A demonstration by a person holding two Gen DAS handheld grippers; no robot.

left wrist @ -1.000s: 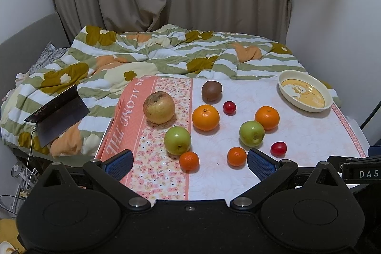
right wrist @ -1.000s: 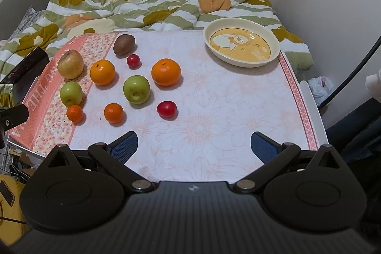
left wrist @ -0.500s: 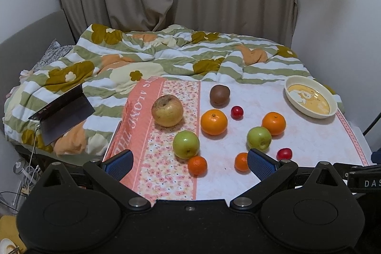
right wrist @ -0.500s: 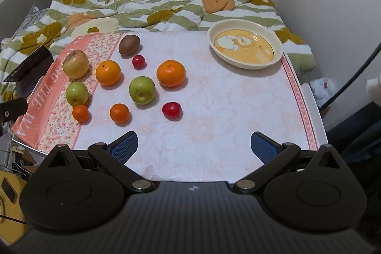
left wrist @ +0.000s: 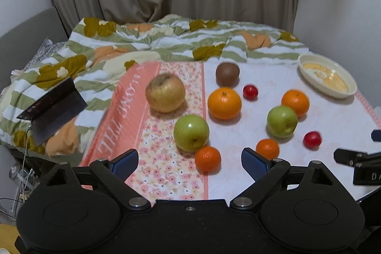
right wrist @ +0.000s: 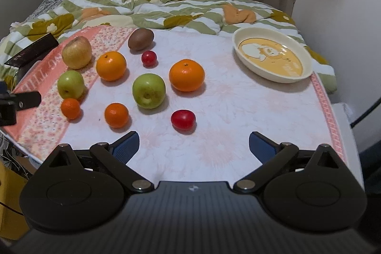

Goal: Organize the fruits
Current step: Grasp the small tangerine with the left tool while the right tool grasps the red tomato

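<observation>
Fruits lie loose on a cloth-covered table (right wrist: 238, 111): a yellow-brown apple (left wrist: 165, 92), a kiwi (left wrist: 227, 74), two big oranges (left wrist: 224, 103) (right wrist: 186, 75), two green apples (left wrist: 191, 132) (right wrist: 149, 90), two small tangerines (left wrist: 208, 159) (right wrist: 116, 115) and two small red fruits (right wrist: 183, 119) (right wrist: 149, 58). A cream dish (right wrist: 272, 58) stands empty at the back right. My left gripper (left wrist: 189, 160) is open and empty, just before the left green apple and tangerine. My right gripper (right wrist: 194, 145) is open and empty, just before the near red fruit.
A bed with a striped flowered duvet (left wrist: 166, 39) lies behind the table. A dark open laptop (left wrist: 51, 108) sits on it at the left. Curtains and a white wall stand behind. The table's right edge runs beside the wall (right wrist: 345, 4).
Both grippers have moved forward toward the table, so the fruits look larger and nearer. Nothing on the table has moved. Both stay open.
</observation>
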